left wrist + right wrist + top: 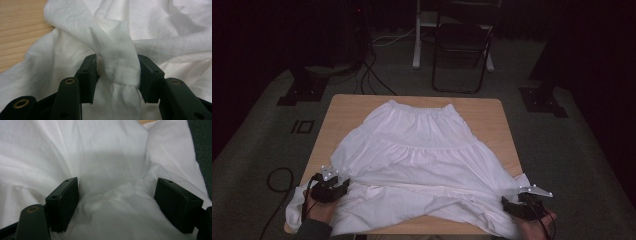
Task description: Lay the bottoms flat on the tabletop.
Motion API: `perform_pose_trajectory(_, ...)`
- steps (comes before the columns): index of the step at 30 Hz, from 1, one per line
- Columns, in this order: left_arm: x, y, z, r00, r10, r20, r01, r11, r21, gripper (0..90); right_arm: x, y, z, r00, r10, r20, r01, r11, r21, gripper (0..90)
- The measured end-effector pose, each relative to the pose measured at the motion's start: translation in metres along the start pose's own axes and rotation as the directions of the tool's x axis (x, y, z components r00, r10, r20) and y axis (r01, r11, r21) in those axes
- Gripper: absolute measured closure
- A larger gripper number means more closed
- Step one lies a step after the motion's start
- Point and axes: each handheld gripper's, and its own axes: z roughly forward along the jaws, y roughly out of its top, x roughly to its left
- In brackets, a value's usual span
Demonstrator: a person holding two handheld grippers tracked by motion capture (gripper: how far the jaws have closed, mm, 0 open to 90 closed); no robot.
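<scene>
A white tiered skirt lies spread on the wooden table, its waistband at the far side and its hem folded up along the near edge. At the near left corner, my left gripper is shut on a bunched fold of the hem, which fills the gap between both pads. At the near right corner, my right gripper stands open. Its pads are wide apart and loose cloth lies between them untouched. A hand holds each gripper at the table's near edge.
Beyond the table stand a dark folding chair and a white post. Black stand bases flank the far corners. Cables lie on the grey carpet to the left. The skirt's corners hang over the near edge.
</scene>
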Motion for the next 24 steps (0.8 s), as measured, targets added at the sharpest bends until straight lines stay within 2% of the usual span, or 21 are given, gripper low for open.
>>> perform_pose_trajectory(2, -0.003, 0.0, -0.003, 1.0, 0.008, -0.004, -0.008, 0.9999, -0.008, 53.8, 0.001, 0.001, -0.002, 1.0, 0.004, -0.009, -0.004, 0.9998, -0.02, 27.0)
perform_pose_trajectory(5, -0.01, -0.001, -0.012, 0.9998, 0.017, 0.005, -0.017, 0.9992, -0.036, 53.8, 0.006, 0.003, -0.01, 0.9989, -0.045, -0.01, 0.044, 0.9941, -0.1, 33.4)
perform_pose_trajectory(7, -0.015, -0.002, -0.019, 0.9993, 0.031, 0.019, -0.03, 0.9982, -0.053, 53.6, 0.011, 0.005, -0.02, 0.9952, -0.096, -0.021, 0.091, 0.9838, -0.154, 37.2)
perform_pose_trajectory(10, -0.022, -0.005, -0.026, 0.9976, 0.031, 0.061, -0.028, 0.998, -0.056, 53.3, 0.02, 0.005, -0.029, 0.9855, -0.163, -0.049, 0.151, 0.9707, -0.187, 41.3)
perform_pose_trajectory(12, -0.027, -0.008, -0.025, 0.9958, 0.028, 0.087, -0.025, 0.9989, -0.04, 52.7, 0.025, 0.005, -0.028, 0.982, -0.182, -0.051, 0.17, 0.9693, -0.177, 42.1)
perform_pose_trajectory(14, -0.032, -0.011, -0.024, 0.9935, 0.037, 0.107, -0.035, 0.9991, -0.023, 52.0, 0.027, 0.006, -0.021, 0.982, -0.178, -0.062, 0.167, 0.9738, -0.154, 41.8)
perform_pose_trajectory(15, -0.035, -0.011, -0.022, 0.9923, 0.046, 0.115, -0.045, 0.9989, -0.014, 51.0, 0.029, 0.006, -0.011, 0.9807, -0.18, -0.076, 0.17, 0.9779, -0.122, 40.5)
perform_pose_trajectory(18, -0.039, -0.012, -0.019, 0.992, 0.065, 0.109, -0.066, 0.9978, 0.004, 50.5, 0.03, 0.006, -0.005, 0.9797, -0.184, -0.079, 0.175, 0.9787, -0.107, 40.4)
perform_pose_trajectory(19, -0.041, -0.013, -0.013, 0.9919, 0.087, 0.092, -0.091, 0.995, 0.041, 51.1, 0.032, 0.005, 0.007, 0.9769, -0.195, -0.087, 0.189, 0.9791, -0.074, 42.7)
perform_pose_trajectory(20, -0.041, -0.013, -0.013, 0.9919, 0.087, 0.092, -0.091, 0.995, 0.041, 52.5, 0.032, 0.005, 0.007, 0.9769, -0.195, -0.087, 0.189, 0.9791, -0.074, 42.7)
perform_pose_trajectory(21, -0.038, -0.012, -0.013, 0.9936, 0.083, 0.077, -0.086, 0.9954, 0.042, 57.5, 0.032, 0.007, 0.008, 0.9765, -0.189, -0.103, 0.184, 0.9811, -0.061, 48.8)
perform_pose_trajectory(22, -0.036, -0.012, -0.014, 0.9945, 0.083, 0.063, -0.086, 0.9955, 0.041, 65.7, 0.032, 0.007, 0.008, 0.9769, -0.178, -0.118, 0.172, 0.9834, -0.056, 54.0)
perform_pose_trajectory(23, -0.036, -0.012, -0.014, 0.9945, 0.083, 0.063, -0.086, 0.9955, 0.041, 73.4, 0.032, 0.007, 0.008, 0.9769, -0.178, -0.118, 0.172, 0.9834, -0.056, 54.0)
perform_pose_trajectory(24, -0.033, -0.012, -0.014, 0.9947, 0.084, 0.059, -0.087, 0.9953, 0.044, 73.4, 0.032, 0.007, 0.008, 0.9762, -0.174, -0.129, 0.167, 0.9841, -0.058, 59.2)
